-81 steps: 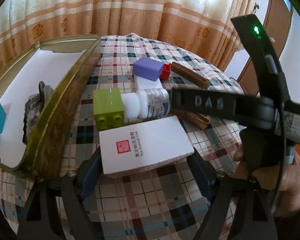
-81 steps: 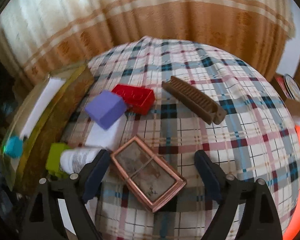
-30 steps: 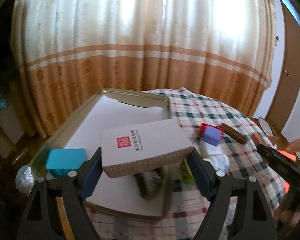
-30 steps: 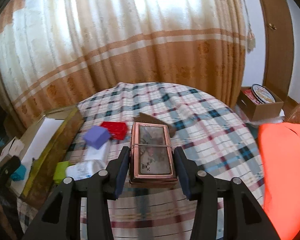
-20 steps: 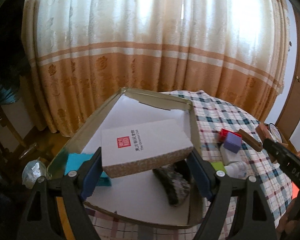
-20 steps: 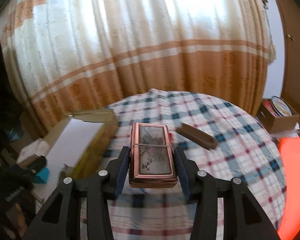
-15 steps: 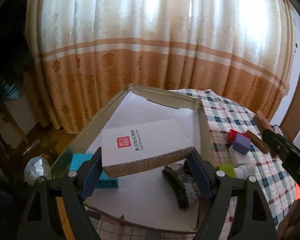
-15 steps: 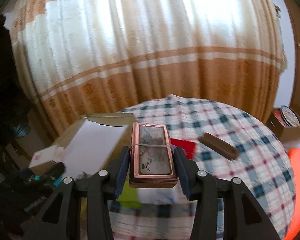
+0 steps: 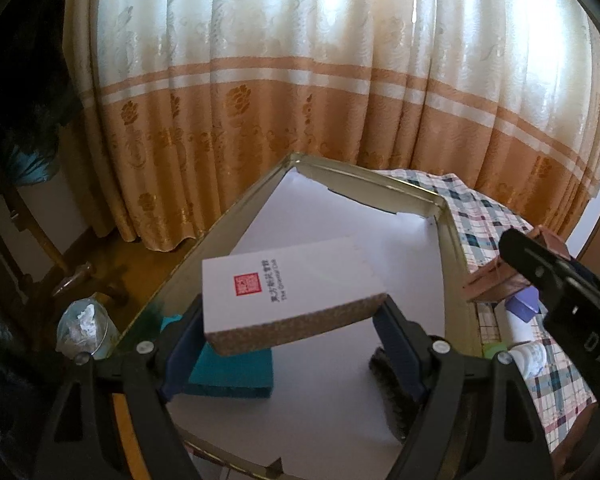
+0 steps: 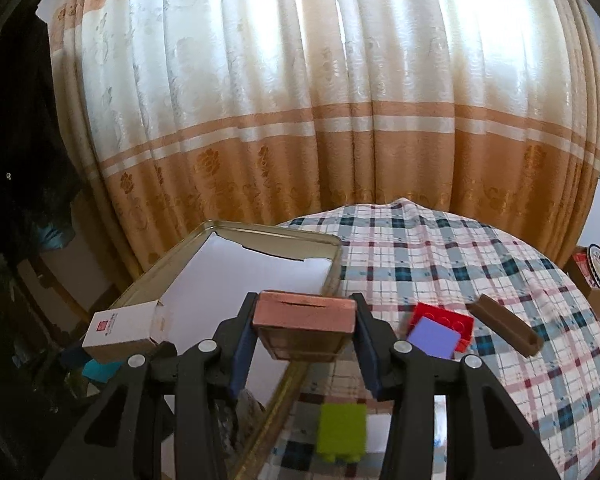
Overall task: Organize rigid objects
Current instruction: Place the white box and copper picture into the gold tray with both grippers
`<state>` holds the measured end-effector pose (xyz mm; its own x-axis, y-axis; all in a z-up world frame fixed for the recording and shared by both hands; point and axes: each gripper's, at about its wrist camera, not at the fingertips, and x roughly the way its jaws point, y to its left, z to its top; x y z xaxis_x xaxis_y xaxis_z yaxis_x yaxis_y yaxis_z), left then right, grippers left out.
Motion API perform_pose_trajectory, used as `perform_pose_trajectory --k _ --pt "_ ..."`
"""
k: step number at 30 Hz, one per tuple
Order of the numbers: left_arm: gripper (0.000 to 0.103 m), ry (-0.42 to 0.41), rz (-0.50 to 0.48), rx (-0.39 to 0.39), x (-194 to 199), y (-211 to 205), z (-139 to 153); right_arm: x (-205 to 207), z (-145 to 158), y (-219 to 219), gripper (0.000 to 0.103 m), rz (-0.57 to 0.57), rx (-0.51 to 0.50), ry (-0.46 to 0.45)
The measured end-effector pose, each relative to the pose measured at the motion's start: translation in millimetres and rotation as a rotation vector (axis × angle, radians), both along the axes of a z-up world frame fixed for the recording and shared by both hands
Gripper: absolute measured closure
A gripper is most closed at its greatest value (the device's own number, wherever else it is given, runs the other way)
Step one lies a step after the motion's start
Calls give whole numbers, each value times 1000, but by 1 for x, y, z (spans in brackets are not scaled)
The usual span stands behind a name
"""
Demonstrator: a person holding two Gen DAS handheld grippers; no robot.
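Copper case (image 10: pixel 305 334) now hangs beside tin (image 10: pixel 276 236).

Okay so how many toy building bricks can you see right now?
3 for sure: a green brick and a red brick on the checked cloth, and a teal brick in the tin tray. More may be hidden.

Both hand-held grippers (image 9: pixel 290 332) (image 10: pixel 304 340) clamped, loaded.

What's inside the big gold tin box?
Inside the gold metal tin, on white paper lining, lie a teal block and a dark rough lump. The held white cardboard box covers part of both.
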<state>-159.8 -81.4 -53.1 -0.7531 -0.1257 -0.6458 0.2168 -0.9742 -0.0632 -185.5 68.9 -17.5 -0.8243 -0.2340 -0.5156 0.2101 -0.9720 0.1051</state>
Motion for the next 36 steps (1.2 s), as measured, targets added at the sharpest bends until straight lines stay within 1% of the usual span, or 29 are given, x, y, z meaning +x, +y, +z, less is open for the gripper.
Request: perform_pose_trajectory --k 3,12,16,20,22,24,25,27,29,30,33,34,36 --pt "21 -10 9 4 -4 -3 -2 -6 0 -7 56 12 9 2" --pt "21 -23 17 6 -10 -6 -4 -26 3 -28 56 73 -28 -30" --pt "21 -31 22 4 -14 -6 -5 -38 0 -36 56 92 -44 -62" --pt "21 -29 28 3 -16 -7 -5 -48 -10 -39 55 140 -70 -125" --pt "20 -25 35 -6 -17 -6 -5 -47 -14 -34 52 136 -101 -129" --pt "17 -21 46 -2 -15 -6 -4 -42 -13 -29 35 122 -124 -105" --pt "15 -11 48 2 -14 -6 -3 -37 -11 -24 30 107 -133 -76" --pt "7 8 60 -13 -10 -3 -1 -28 -6 -16 28 79 -140 -21" --pt "2 47 87 -34 -5 -1 1 -16 -1 -7 28 40 -139 29" --pt "1 79 102 -48 -1 1 2 -12 0 -4 28 17 -132 45" --pt "1 134 118 -99 5 8 3 7 2 11 28 -85 -101 127" --pt "1 138 117 -108 5 9 3 14 1 19 24 -120 -96 153" --pt "1 135 98 -106 4 13 3 24 -1 29 21 -167 -88 178"
